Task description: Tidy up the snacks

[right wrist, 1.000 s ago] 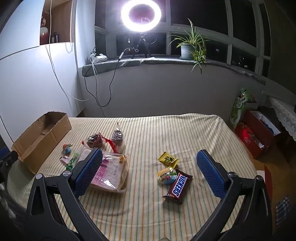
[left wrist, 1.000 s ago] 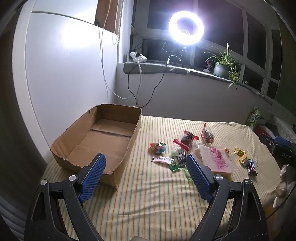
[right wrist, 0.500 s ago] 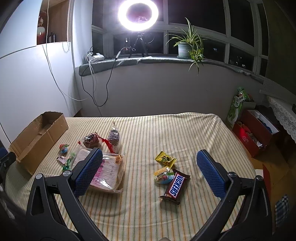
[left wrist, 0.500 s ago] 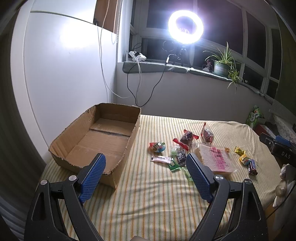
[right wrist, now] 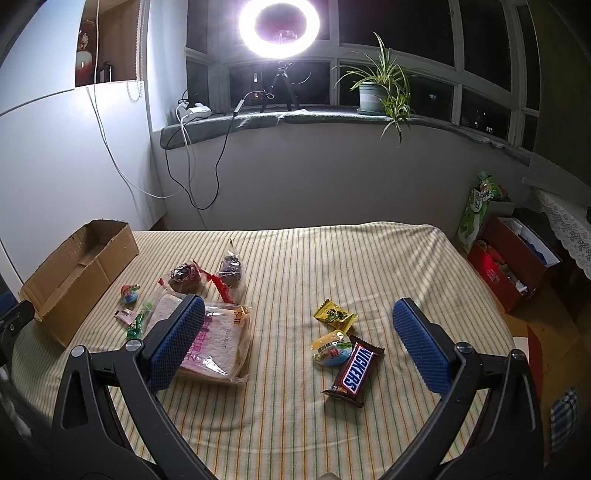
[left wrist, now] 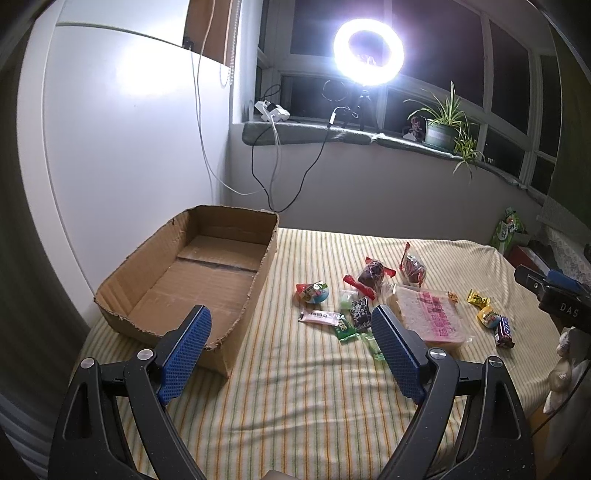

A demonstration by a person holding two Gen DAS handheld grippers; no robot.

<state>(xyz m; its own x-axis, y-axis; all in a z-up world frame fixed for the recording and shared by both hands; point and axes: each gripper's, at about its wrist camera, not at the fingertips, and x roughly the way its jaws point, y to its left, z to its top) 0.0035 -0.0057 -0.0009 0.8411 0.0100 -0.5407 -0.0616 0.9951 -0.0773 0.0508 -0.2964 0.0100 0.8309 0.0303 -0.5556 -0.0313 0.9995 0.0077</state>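
Both grippers are hovering above a bed covered with a striped yellow blanket (right wrist: 332,258), and neither one is touching anything. The left gripper (left wrist: 291,350) is holding its jaws wide apart and empty, over the near left part of the bed; its left blue pad is showing in front of the near wall of an open cardboard box (left wrist: 192,273), which is lying empty along the left edge of the bed. The right gripper (right wrist: 299,343) is also keeping its jaws wide apart and empty. Between its fingers, on the blanket, a Snickers bar (right wrist: 352,371) is lying, touching a small round yellow snack pack (right wrist: 330,347), and a yellow candy wrapper (right wrist: 334,315) is resting just behind them. A bag of sliced bread (right wrist: 218,339) is lying flat near the middle of the bed, partly hidden behind the left pad of the right gripper. Behind the bread, two dark pastries in clear wrappers (right wrist: 207,275) are sitting side by side. Between the bread and the box, several small sweets are lying together: a round colourful candy (left wrist: 313,292), a white sachet (left wrist: 319,316) and some green packets (left wrist: 345,328). A ring light (right wrist: 279,27) is shining from the windowsill, with a potted plant (right wrist: 376,94) to its right.
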